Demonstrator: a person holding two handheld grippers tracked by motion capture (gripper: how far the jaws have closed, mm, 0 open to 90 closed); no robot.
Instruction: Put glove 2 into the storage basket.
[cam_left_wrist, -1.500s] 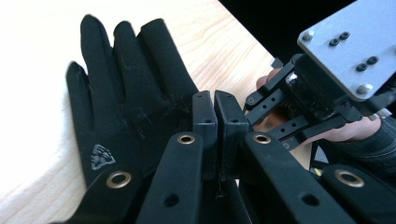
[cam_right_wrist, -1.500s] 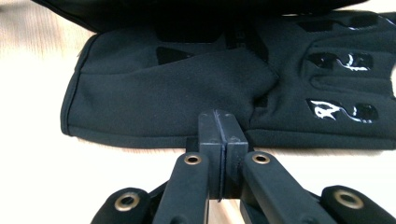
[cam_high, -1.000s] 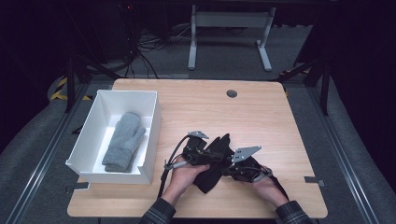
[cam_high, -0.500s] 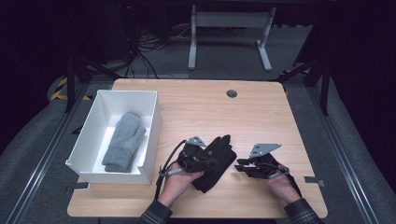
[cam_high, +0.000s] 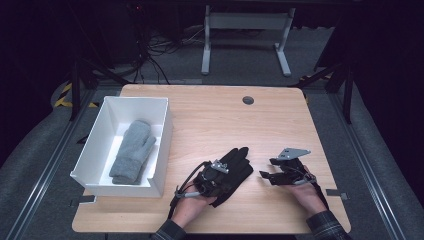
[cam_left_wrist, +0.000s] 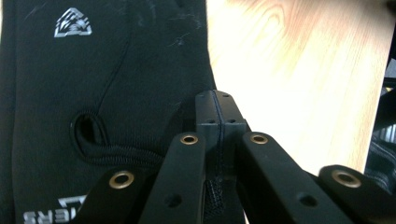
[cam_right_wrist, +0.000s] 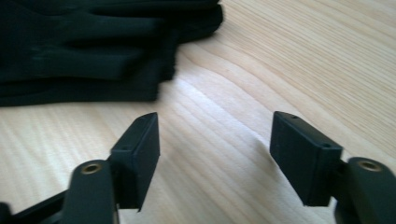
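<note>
Black glove (cam_high: 232, 174) lying flat near the front of the desk (cam_high: 210, 115), just right of the white bin (cam_high: 162, 145) that holds a grey mitten (cam_high: 131, 151). Soft, thin, stretchy fabric by the look of it: light, limp, bound to droop and fold once lifted, no risk of breaking, not slippery against rubbery pads. Best taken at an edge or at the cuff, where a hem gives some thickness (the left gripper view shows a corded seam and a small loop hole near the cuff end, with printed logos on the back of the glove). Left gripper (cam_high: 212, 176) low over the cuff end, left hand (cam_high: 191, 205) coming in from the desk's front edge with the forearm angled slightly inward; jaws pressed together, and in the left gripper view (cam_left_wrist: 216, 122) meeting right at the glove's edge, with what looks like a bit of fabric pinched lower down between them, so clamped on the glove as far as can be judged. Right gripper (cam_high: 267, 176) well clear of the glove to its right, held just above bare wood, pointing leftward toward the glove's fingers; its jaws (cam_right_wrist: 215, 149) have just been opening and stand wide apart with nothing between them. Right hand (cam_high: 305, 192) low and level, wrist near the desk's front right. For a lift by the left alone, expect the fingertips of the glove to trail and drag.
</note>
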